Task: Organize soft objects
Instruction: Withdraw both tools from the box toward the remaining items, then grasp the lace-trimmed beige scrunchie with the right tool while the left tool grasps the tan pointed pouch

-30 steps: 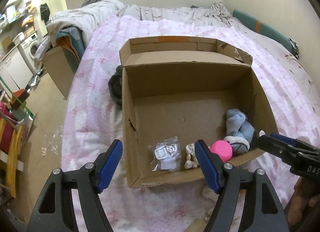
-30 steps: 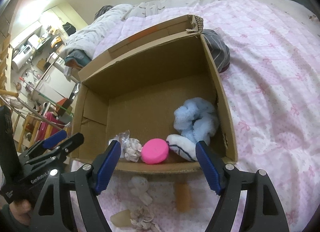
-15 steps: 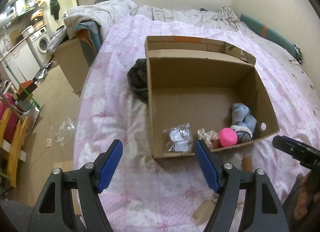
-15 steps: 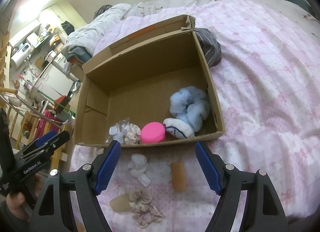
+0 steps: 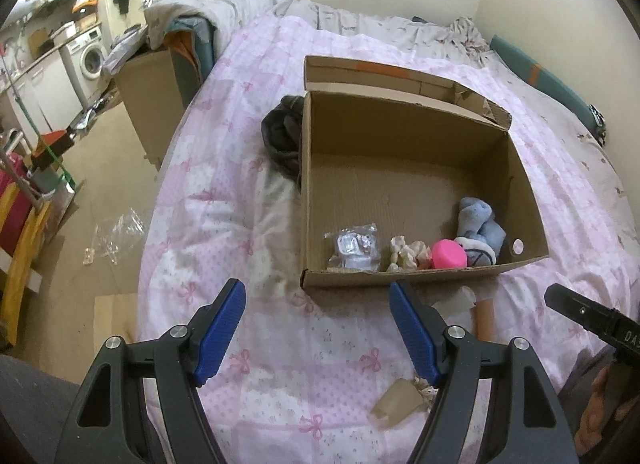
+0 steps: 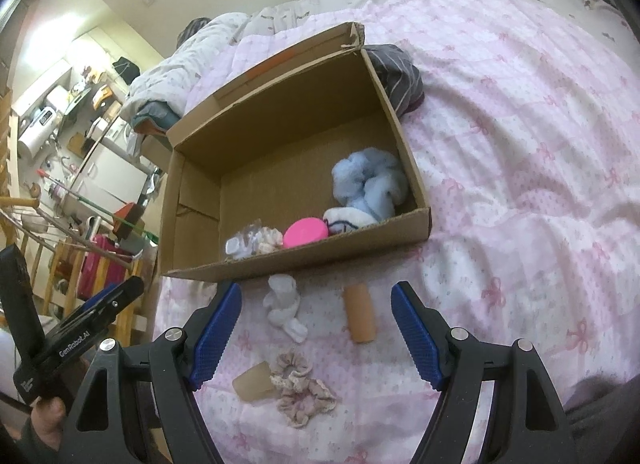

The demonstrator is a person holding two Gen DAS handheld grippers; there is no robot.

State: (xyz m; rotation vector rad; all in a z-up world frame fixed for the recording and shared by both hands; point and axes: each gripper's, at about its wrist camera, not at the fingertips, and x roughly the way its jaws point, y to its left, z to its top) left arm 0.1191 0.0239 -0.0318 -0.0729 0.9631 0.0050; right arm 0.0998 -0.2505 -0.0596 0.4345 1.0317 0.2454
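- My left gripper (image 5: 316,328) hangs with jaws spread and empty, short of the open brown cardboard box's (image 5: 420,278) near wall.
- Before that wall, on the pink quilt (image 6: 520,167), I see a white knotted cloth (image 6: 285,306), beige frilly scrunchie (image 6: 298,384) and tan cylinder (image 6: 360,318), apart.
- My right gripper (image 6: 316,330) brackets them, jaws wide.

Left wrist view: looks down from the cardboard box's (image 5: 420,278) near-left side. Right wrist view: lower, closer, facing the box's near wall. Shared: the box interior.
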